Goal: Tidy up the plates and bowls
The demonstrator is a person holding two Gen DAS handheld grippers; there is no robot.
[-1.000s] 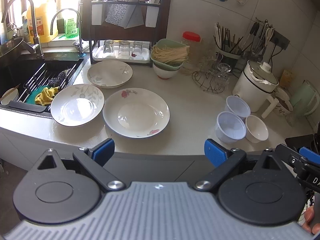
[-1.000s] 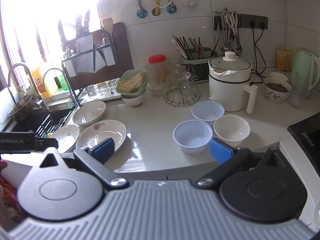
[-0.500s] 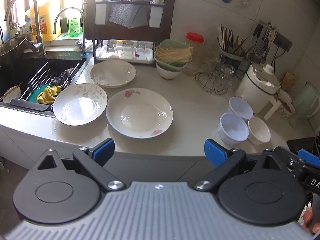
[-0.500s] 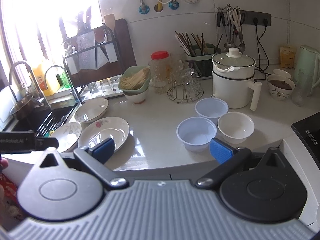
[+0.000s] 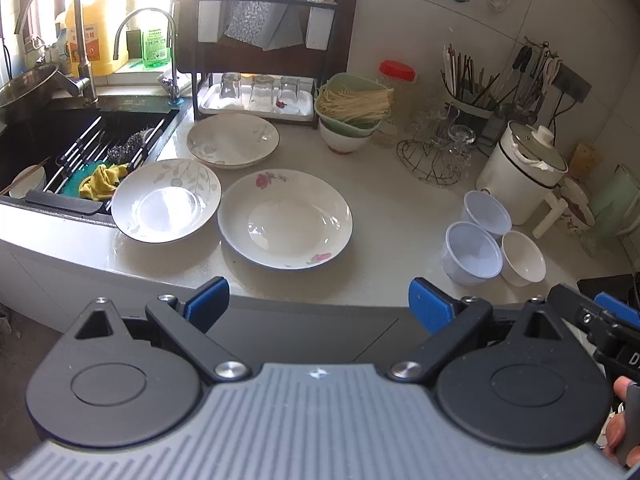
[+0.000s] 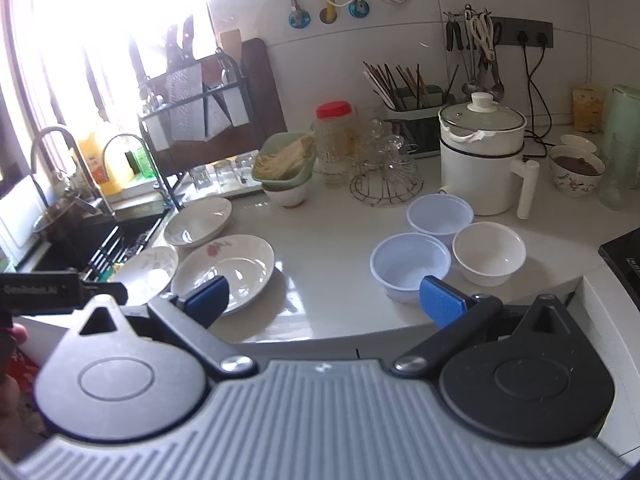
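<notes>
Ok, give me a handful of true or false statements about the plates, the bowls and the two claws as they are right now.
1. Three plates lie on the counter near the sink. True: the rose plate, the leaf plate and the rear plate.
2. The three small bowls are stacked in one pile. False: the near bowl, the white bowl and the far bowl stand side by side.
3. The left claw is open and holds nothing. True.
4. The right claw grips the rose plate. False: it is open and holds nothing.
5. The green basket holds noodles. True.
</notes>
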